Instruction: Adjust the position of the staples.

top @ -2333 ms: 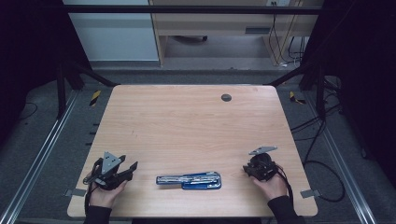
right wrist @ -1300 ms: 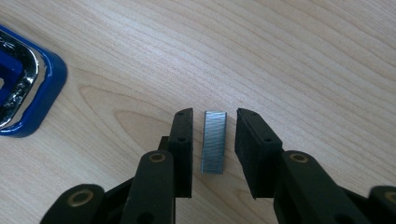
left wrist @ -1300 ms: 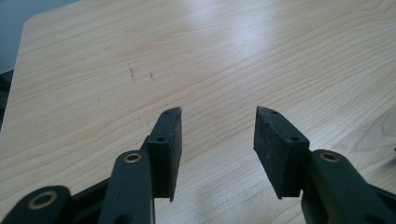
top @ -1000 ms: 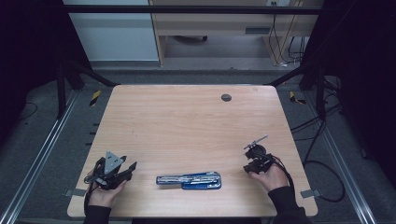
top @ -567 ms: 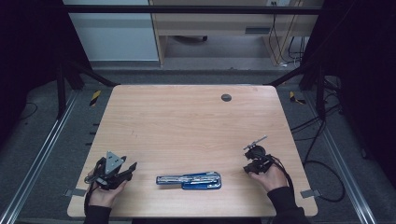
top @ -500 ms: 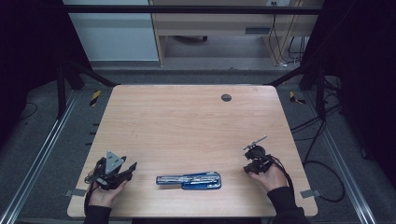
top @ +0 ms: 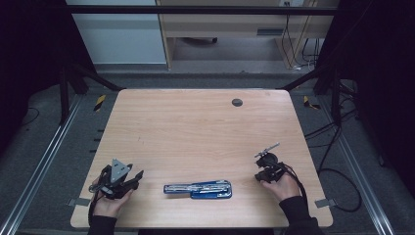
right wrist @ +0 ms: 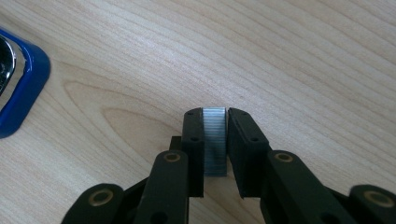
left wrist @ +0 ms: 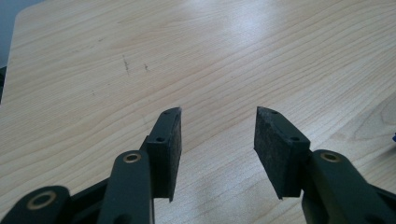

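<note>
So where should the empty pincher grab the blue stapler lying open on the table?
Probably across the narrow width of the blue stapler, near its middle, coming straight down from above. It lies flat and long, so its thin sides suit the open left gripper. The right gripper is busy, shut on a strip of staples.

Bare wooden table (top: 195, 132) with a small dark round spot (top: 237, 102) near its far edge.

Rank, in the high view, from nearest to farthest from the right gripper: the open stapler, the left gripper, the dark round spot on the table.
1. Open stapler: just left of the right gripper, near the front edge.
2. Dark round spot: far side of the table.
3. Left gripper: front left corner.
</note>
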`<action>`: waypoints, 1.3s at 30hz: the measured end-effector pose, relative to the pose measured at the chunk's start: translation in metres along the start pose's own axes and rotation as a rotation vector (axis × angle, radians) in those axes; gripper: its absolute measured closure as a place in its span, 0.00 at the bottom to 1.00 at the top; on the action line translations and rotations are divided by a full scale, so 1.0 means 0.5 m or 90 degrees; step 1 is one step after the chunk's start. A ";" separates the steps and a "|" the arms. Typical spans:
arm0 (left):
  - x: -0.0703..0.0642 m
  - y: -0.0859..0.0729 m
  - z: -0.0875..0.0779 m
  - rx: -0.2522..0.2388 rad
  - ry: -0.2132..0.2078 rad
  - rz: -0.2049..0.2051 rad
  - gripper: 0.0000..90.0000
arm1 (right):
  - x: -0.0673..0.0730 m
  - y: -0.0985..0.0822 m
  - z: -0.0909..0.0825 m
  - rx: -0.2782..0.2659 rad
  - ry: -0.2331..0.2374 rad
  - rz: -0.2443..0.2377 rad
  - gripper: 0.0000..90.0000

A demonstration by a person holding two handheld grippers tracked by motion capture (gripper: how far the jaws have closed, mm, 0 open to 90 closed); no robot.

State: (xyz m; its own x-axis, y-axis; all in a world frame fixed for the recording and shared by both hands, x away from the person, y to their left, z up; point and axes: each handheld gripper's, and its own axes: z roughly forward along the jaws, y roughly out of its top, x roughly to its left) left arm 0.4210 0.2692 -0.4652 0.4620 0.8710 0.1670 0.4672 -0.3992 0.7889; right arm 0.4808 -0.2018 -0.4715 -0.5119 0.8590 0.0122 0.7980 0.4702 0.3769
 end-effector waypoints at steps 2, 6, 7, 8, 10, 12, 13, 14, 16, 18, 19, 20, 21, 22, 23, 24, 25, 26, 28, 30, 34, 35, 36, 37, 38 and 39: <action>0.000 0.000 0.000 0.000 0.001 0.000 0.58 | 0.002 0.000 0.001 0.002 0.000 0.002 0.86; 0.000 0.000 0.000 0.001 0.001 0.000 0.58 | 0.002 0.000 0.000 0.002 0.001 0.001 0.87; 0.000 0.000 0.000 0.001 0.001 0.000 0.58 | 0.001 0.000 0.000 0.001 0.002 0.001 0.87; 0.000 0.000 0.000 0.001 0.002 0.000 0.58 | 0.001 0.000 -0.001 0.000 0.003 0.000 0.87; 0.000 0.000 0.000 0.002 0.001 0.000 0.58 | 0.000 0.000 -0.005 -0.005 0.006 -0.003 0.87; 0.000 0.000 0.000 0.002 0.000 0.000 0.58 | 0.000 0.001 -0.010 -0.012 0.006 -0.008 0.87; 0.000 0.000 0.000 0.003 0.000 0.000 0.58 | -0.002 0.001 -0.014 -0.019 0.009 -0.014 0.87; 0.000 0.000 0.000 0.003 0.000 -0.001 0.58 | -0.001 0.001 -0.016 -0.024 0.012 -0.014 0.87; 0.000 0.000 0.000 0.003 -0.001 -0.001 0.58 | -0.001 0.002 -0.023 -0.034 0.018 -0.021 0.87; 0.000 0.000 0.000 0.004 -0.001 -0.002 0.58 | 0.000 0.003 -0.030 -0.044 0.022 -0.033 0.87; 0.000 0.000 0.000 0.004 -0.001 -0.001 0.58 | 0.001 0.004 -0.033 -0.050 0.025 -0.041 0.87; 0.001 0.000 0.001 0.003 -0.002 -0.001 0.58 | 0.001 0.005 -0.036 -0.057 0.025 -0.050 0.87; 0.001 0.000 0.001 0.004 -0.001 -0.002 0.58 | 0.001 0.005 -0.039 -0.068 0.024 -0.064 0.87; 0.001 0.000 0.001 0.004 -0.002 -0.001 0.58 | 0.003 0.006 -0.043 -0.072 0.027 -0.066 0.87; 0.001 0.000 0.001 0.004 -0.002 -0.001 0.58 | 0.004 0.007 -0.045 -0.077 0.028 -0.069 0.87; 0.001 0.000 0.001 0.005 -0.003 0.000 0.58 | 0.005 0.008 -0.047 -0.083 0.034 -0.067 0.87; 0.000 0.000 0.001 0.005 -0.003 0.000 0.58 | 0.006 0.009 -0.050 -0.091 0.034 -0.076 0.87; 0.000 0.000 0.001 0.004 -0.003 -0.001 0.58 | 0.007 0.009 -0.052 -0.100 0.039 -0.080 0.87; 0.000 0.000 0.001 0.003 -0.003 -0.001 0.58 | 0.010 0.010 -0.058 -0.115 0.047 -0.085 0.87; 0.000 0.000 0.001 0.003 -0.004 0.000 0.58 | 0.014 0.011 -0.065 -0.135 0.053 -0.097 0.87; -0.001 0.000 0.001 0.002 -0.006 0.002 0.58 | 0.014 0.015 -0.082 -0.168 0.074 -0.142 0.87; -0.001 0.000 0.001 0.003 -0.006 0.004 0.58 | 0.015 0.017 -0.087 -0.175 0.081 -0.147 0.87; -0.001 0.000 0.001 0.003 -0.006 0.004 0.58 | 0.016 0.019 -0.092 -0.183 0.089 -0.159 0.87; -0.001 0.000 0.001 0.003 -0.006 0.004 0.58 | 0.018 0.021 -0.097 -0.187 0.096 -0.164 0.87; -0.001 0.000 0.001 0.003 -0.007 0.003 0.58 | 0.020 0.022 -0.101 -0.190 0.100 -0.176 0.87; -0.001 0.000 0.001 0.003 -0.007 0.003 0.58 | 0.021 0.024 -0.106 -0.192 0.107 -0.191 0.87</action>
State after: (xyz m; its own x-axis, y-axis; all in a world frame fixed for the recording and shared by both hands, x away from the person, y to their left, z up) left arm 0.4214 0.2688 -0.4656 0.4722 0.8660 0.1645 0.4687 -0.4048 0.7852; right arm 0.4682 -0.1977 -0.4179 -0.7709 0.6370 0.0011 0.4902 0.5921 0.6396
